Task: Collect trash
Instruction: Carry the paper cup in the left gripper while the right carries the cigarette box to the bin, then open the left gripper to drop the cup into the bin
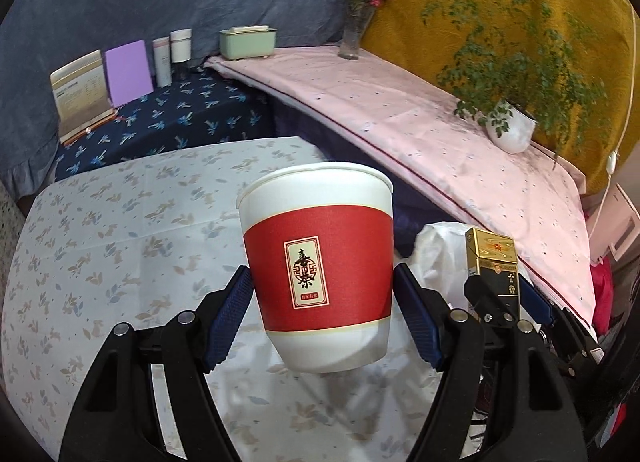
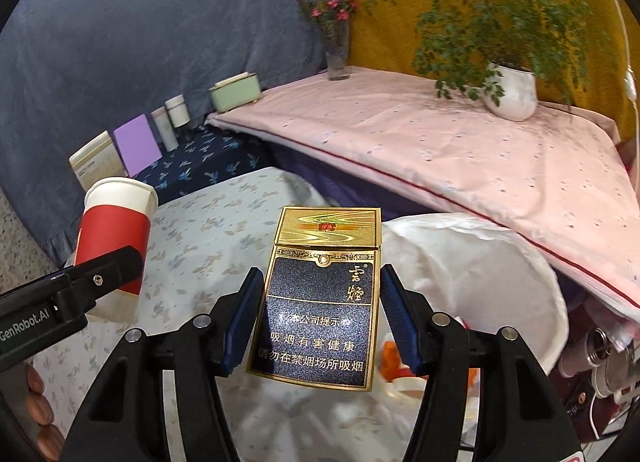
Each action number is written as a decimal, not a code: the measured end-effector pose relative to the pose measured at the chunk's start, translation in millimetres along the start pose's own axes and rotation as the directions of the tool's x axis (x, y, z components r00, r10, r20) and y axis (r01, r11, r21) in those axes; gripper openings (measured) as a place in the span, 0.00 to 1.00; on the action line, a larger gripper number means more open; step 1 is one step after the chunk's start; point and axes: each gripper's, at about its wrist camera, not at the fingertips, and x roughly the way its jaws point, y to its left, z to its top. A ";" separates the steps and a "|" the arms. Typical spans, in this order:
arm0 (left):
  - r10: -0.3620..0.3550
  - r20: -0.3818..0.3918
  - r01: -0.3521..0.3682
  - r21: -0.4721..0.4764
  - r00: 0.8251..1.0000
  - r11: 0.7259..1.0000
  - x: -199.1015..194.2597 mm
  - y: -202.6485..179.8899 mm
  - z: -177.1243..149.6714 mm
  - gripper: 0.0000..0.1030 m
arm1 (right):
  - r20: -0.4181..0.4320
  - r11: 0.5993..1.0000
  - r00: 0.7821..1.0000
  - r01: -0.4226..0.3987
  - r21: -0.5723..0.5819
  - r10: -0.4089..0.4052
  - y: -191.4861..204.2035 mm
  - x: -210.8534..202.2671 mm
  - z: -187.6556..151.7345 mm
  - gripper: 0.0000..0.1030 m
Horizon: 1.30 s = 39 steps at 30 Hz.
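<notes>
My left gripper (image 1: pixel 322 314) is shut on a red-and-white paper cup (image 1: pixel 318 266) and holds it upright above the floral tablecloth (image 1: pixel 120 246). My right gripper (image 2: pixel 320 318) is shut on a dark blue and gold cigarette pack (image 2: pixel 320 302), held upright just in front of a white-lined trash bin (image 2: pixel 480 262). The pack (image 1: pixel 494 270) and the bin liner (image 1: pixel 440 258) also show at the right of the left wrist view. The cup (image 2: pixel 116 230) and the left gripper's finger show at the left of the right wrist view.
A pink-covered surface (image 1: pixel 440 134) runs behind, with a white potted plant (image 1: pixel 512 130) and a flower vase (image 1: pixel 356 34). A dark blue shelf (image 1: pixel 168 122) holds a calendar, a purple card, bottles and a green box (image 1: pixel 248 42). Cluttered items sit at the far right (image 2: pixel 600 362).
</notes>
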 end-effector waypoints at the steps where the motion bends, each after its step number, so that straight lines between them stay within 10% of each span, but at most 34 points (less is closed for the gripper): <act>1: -0.005 0.000 0.005 0.009 1.000 1.000 0.1 -5.8 -0.5 0.67 | 0.005 1.000 1.000 0.006 0.009 -0.006 -5.6 -3.6 -0.2 0.55; 39: -0.117 -0.112 0.140 0.218 0.987 0.966 64.4 -149.5 -19.1 0.73 | 0.051 0.968 0.989 0.125 0.217 -0.140 -153.9 -39.7 -3.4 0.55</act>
